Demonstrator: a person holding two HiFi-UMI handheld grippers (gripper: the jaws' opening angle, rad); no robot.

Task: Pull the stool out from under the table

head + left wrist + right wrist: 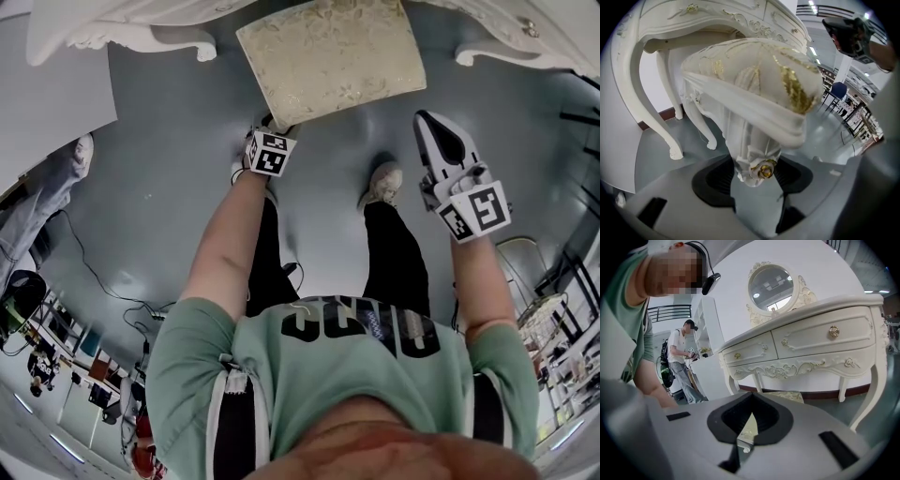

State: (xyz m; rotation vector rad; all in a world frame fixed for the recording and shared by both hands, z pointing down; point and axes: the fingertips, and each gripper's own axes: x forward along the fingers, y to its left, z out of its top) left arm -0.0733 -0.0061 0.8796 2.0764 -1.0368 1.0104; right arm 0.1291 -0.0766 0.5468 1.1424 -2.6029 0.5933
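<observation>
The stool (328,56), with a cream and gold cushion and white carved legs, stands on the grey floor just in front of the white table (141,33). My left gripper (269,141) is at the stool's near left corner. In the left gripper view, the top of the stool's corner leg (757,159) with its gold rosette sits between the gripper's (757,173) pads, which press on both sides, and the stool (754,79) looks tilted. My right gripper (433,127) hangs in the air to the right of the stool, shut and holding nothing. It (750,408) faces the table (811,338).
My two shoes (382,183) stand close behind the stool. Cables (103,281) trail on the floor at the left, near another person (56,178). Chairs and racks (544,319) crowd the right side. An oval mirror (771,284) tops the table.
</observation>
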